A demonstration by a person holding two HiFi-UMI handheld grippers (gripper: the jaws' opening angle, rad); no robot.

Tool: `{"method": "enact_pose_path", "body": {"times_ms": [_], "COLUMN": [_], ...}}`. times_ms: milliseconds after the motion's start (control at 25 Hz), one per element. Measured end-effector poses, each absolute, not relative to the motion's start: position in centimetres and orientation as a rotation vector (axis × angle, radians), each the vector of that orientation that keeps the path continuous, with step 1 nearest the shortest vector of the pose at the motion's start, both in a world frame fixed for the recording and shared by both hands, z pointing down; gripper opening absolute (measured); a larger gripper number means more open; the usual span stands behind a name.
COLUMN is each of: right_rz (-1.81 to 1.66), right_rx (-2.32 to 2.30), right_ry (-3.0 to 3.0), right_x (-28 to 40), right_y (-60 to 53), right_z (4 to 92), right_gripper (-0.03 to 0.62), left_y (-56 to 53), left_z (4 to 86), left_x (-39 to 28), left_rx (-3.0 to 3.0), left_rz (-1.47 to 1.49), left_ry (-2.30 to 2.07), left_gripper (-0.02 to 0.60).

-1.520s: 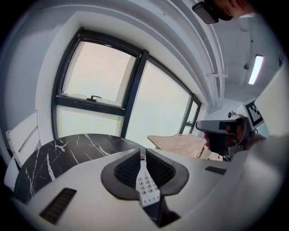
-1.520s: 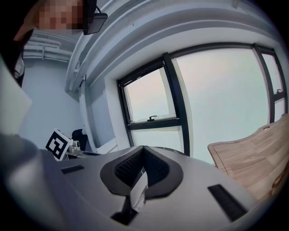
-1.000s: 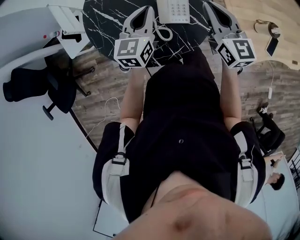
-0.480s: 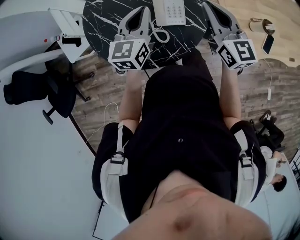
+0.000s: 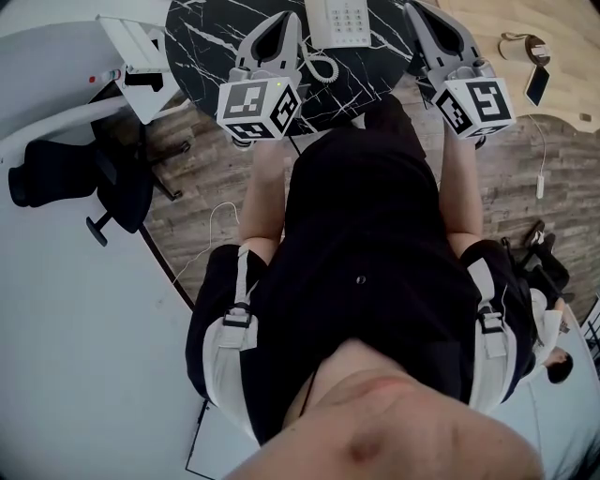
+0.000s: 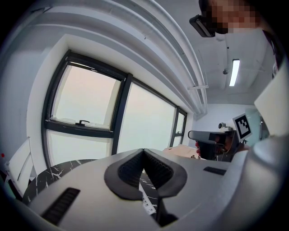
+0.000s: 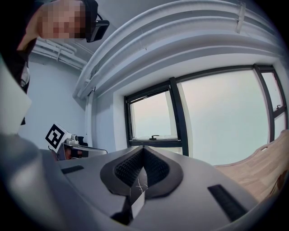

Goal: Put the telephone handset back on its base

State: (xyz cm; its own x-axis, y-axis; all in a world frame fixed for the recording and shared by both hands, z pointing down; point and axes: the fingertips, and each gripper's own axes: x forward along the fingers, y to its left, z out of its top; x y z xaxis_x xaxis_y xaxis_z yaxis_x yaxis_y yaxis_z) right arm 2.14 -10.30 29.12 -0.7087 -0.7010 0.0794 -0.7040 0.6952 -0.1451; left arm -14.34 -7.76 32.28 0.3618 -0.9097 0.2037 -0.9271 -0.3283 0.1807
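A white telephone point(image 5: 343, 22) with a keypad stands on the round black marble table point(image 5: 206, 37) at the top of the head view, its coiled cord point(image 5: 324, 67) trailing toward me. Whether the handset lies on it I cannot tell. My left gripper point(image 5: 287, 22) points at the table just left of the phone, its marker cube point(image 5: 261, 105) nearer me. My right gripper point(image 5: 419, 13) points just right of the phone. In both gripper views the jaws meet at the tips, left gripper point(image 6: 143, 151) and right gripper point(image 7: 143, 149), with nothing held. A sliver of the phone point(image 6: 145, 204) shows below the left jaws.
A white stand point(image 5: 131, 47) and a black office chair point(image 5: 66, 178) are at the left on the wood floor. A pale wooden table point(image 5: 562, 66) with small items sits at the top right. A white cable point(image 5: 211, 230) lies on the floor. Large windows point(image 6: 90, 108) face the grippers.
The left gripper has shifted slightly to the left beside the phone. The right gripper has stayed where it was, and both have stayed shut.
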Motion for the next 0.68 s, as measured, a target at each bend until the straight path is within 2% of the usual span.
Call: {"method": "enact_pose_path", "body": {"times_ms": [680], "right_rz": [0.270], "right_rx": [1.206], "right_ry": [-2.860], "right_x": [2.53], "right_y": [-10.14], "right_z": [29.73], "right_gripper": [0.029], "left_y": [-7.54], "left_z": [32.69], "left_x": [-13.84], "left_rx": [2.359], "left_rz": [0.091], "left_ry": [-1.621], "left_gripper": [0.015]}}
